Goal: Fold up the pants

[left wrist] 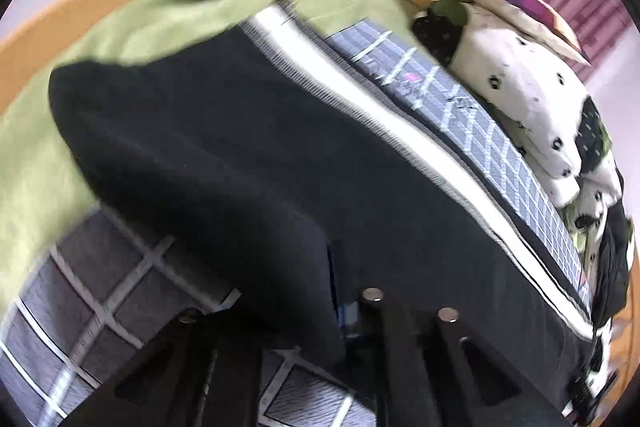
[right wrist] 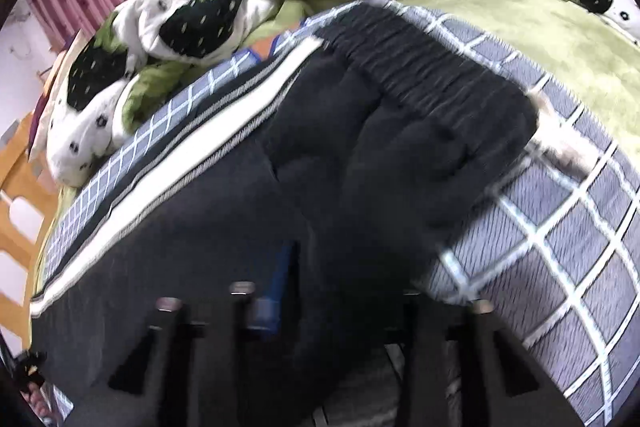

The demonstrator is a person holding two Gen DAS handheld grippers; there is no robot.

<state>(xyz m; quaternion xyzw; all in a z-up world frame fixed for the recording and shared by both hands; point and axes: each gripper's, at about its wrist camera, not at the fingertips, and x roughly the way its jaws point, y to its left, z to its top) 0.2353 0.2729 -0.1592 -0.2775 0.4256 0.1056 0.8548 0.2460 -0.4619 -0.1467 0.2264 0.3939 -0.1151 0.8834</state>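
Pants (right wrist: 380, 163) spread on checked sheet (right wrist: 560, 247), waistband (right wrist: 432, 67) toward 1 o'clock in right view, white side stripe (right wrist: 168, 163) running 8 to 1.

Left gripper (left wrist: 340, 311) pinched shut on dark fabric edge.

Right gripper (right wrist: 320, 303) narrow; cloth over fingers, grip on it cannot be told.

Soft, limp, light knit; likely sags and bunches when lifted. Best taken at waistband or hem corners, both layers pinched.

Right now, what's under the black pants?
The black pants lie on a grey checked cloth spread over a green blanket. The cloth shows around the pants' edges; whatever lies directly beneath the pants is covered.
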